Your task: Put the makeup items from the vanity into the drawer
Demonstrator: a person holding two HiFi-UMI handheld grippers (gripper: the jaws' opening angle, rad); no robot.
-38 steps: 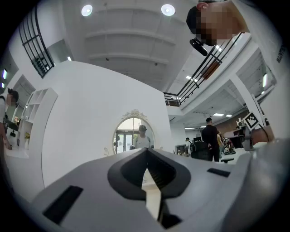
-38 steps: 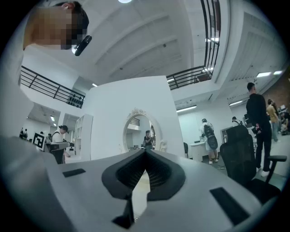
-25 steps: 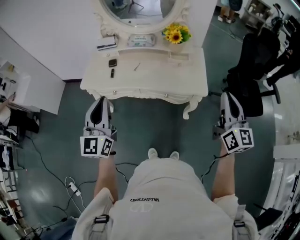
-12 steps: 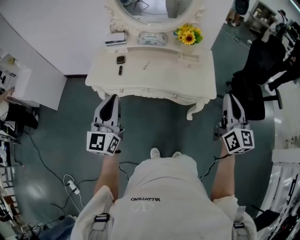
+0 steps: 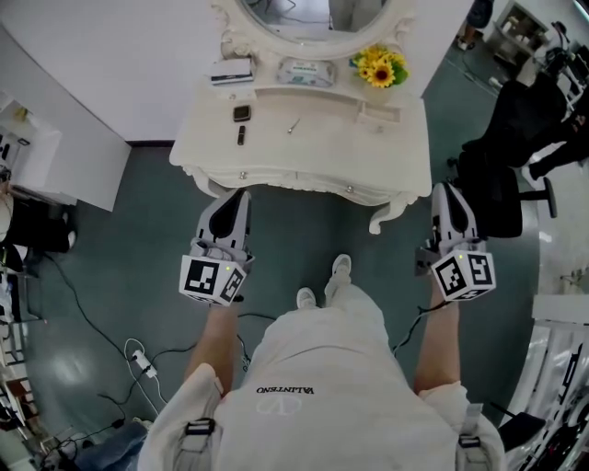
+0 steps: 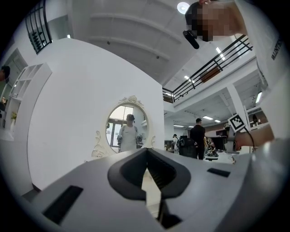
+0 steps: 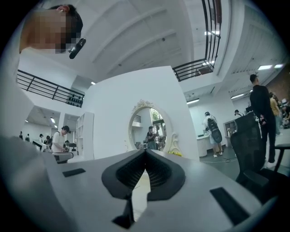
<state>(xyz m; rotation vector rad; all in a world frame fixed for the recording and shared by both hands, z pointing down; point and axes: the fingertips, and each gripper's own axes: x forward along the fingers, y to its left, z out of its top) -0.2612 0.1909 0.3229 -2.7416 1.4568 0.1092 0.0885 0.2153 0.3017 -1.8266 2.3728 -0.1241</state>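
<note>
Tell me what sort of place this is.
Probably a staged set in a big open workspace, not a home: a white vanity with an oval mirror backs onto a freestanding white wall, cables trail over the floor, and a balcony railing and other people show beyond.

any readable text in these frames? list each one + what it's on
"VALENTINO": upside down in the head view, on the person's white shirt.
Square black-and-white markers on the cubes of the left hand-held gripper and the right hand-held gripper: patterns only, no letters.
Pale flat packet at the back of the white carved vanity: print too small to read.
</note>
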